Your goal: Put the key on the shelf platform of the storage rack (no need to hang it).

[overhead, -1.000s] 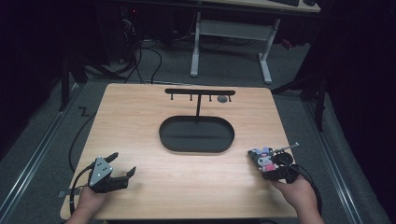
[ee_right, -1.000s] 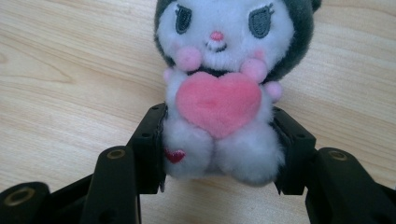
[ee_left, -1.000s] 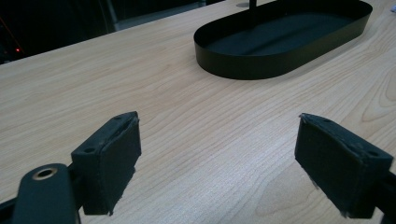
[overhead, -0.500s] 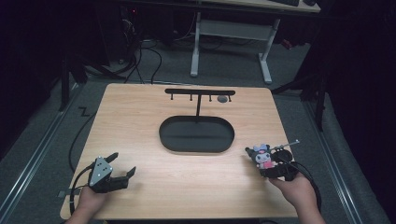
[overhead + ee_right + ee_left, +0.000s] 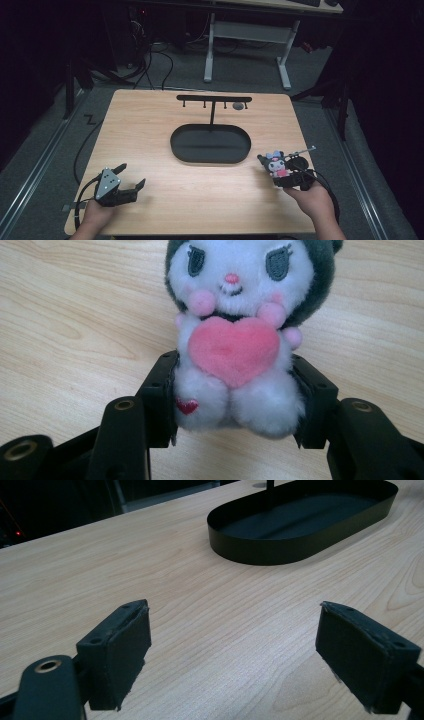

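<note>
Right gripper view shows the right claw (image 5: pixel 235 400) clamped on the plush toy's (image 5: pixel 240 335) lower body, at four o'clock of the tray (image 5: pixel 210 145), likely for hanging. The left claw (image 5: pixel 245 655) stands apart over the counter (image 5: pixel 150 130).

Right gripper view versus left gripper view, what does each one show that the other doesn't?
The right gripper view shows a plush toy with a pink heart, pinched at its lower body between the right gripper pads. The left gripper view shows the left gripper with its jaws wide apart and nothing between them, and beyond it a black oval tray. Both show the light wooden table under a pair of black jaws.
</note>
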`<state>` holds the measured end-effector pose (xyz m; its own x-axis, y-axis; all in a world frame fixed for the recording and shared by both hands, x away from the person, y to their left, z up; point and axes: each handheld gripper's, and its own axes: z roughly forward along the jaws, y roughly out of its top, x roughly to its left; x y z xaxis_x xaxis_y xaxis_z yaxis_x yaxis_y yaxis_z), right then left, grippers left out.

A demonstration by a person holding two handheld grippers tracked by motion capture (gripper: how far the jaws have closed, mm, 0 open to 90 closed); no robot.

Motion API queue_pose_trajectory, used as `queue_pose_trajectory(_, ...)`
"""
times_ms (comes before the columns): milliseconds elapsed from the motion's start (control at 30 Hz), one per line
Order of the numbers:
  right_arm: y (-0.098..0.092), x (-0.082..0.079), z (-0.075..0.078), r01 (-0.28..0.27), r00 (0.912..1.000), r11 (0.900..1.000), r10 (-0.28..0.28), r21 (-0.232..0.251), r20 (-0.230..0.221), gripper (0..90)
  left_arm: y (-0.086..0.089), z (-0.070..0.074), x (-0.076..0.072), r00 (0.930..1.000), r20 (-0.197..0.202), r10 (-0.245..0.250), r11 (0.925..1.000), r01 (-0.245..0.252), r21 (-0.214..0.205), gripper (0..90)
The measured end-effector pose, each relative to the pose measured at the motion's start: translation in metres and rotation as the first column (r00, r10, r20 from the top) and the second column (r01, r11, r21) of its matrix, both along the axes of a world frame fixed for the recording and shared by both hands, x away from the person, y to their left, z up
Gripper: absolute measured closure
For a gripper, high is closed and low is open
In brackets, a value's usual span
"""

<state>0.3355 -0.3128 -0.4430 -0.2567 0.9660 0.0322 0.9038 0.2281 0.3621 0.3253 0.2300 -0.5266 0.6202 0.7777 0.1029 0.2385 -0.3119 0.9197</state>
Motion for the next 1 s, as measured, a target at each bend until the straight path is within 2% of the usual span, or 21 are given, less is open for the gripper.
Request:
queue_pose_trajectory(467, 0.018, 0.011, 0.02, -0.032, 0.9987, 0.9995, 0.032, -0.004, 0.04, 47.2, 0.0, 0.0, 0.0, 1.0, 0.001, -0.001, 1.0, 0.001, 0.0, 15.4)
queue_pose_trajectory(1000, 0.043, 0.026, 0.032, -0.064, 0.9956, 0.998, 0.064, -0.002, 0.069, 47.3, 0.002, 0.0, -0.001, 0.9999, 0.002, 0.012, 0.9997, -0.012, -0.021, 15.4)
